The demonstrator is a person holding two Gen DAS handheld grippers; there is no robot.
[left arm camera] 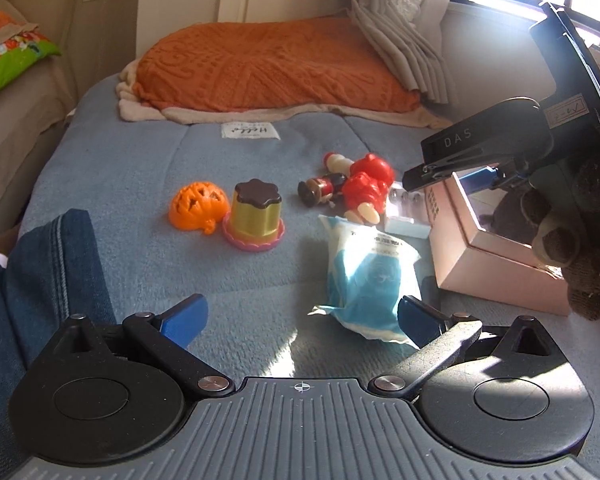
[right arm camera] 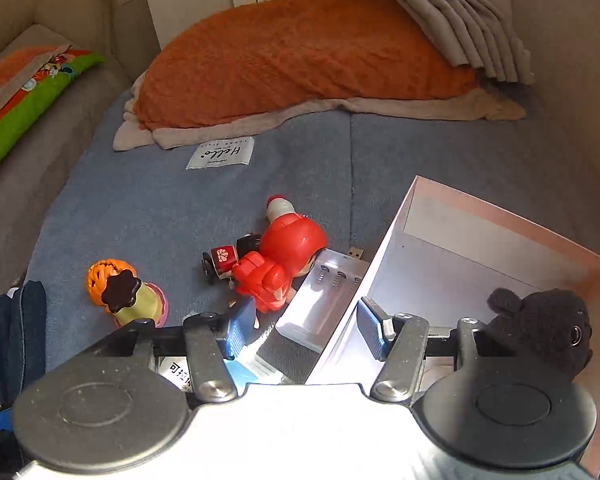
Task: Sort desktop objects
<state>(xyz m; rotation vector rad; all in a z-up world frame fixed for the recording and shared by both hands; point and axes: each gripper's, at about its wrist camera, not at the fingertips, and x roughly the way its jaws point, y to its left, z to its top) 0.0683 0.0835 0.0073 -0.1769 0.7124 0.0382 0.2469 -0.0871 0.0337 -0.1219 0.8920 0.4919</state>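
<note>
My left gripper (left arm camera: 302,320) is open above the blue bedspread, and its right finger sits against a blue-and-white packet (left arm camera: 366,276). Beyond it lie an orange pumpkin (left arm camera: 198,206), a yellow pudding-cup toy (left arm camera: 256,214), a small dark doll (left arm camera: 320,190), a red figure (left arm camera: 366,186) and a white battery charger (left arm camera: 404,208). My right gripper (right arm camera: 305,330) is open and holds nothing. It hovers over the left wall of the pink box (right arm camera: 500,240). A dark brown plush (right arm camera: 540,320) lies inside the box, to the right of the jaws.
An orange blanket (left arm camera: 268,64) is heaped at the far end of the bed, with folded grey cloth (left arm camera: 404,40) beside it. A person's denim-clad leg (left arm camera: 40,280) rests at the near left. A green pillow (right arm camera: 28,108) lies on the left ledge.
</note>
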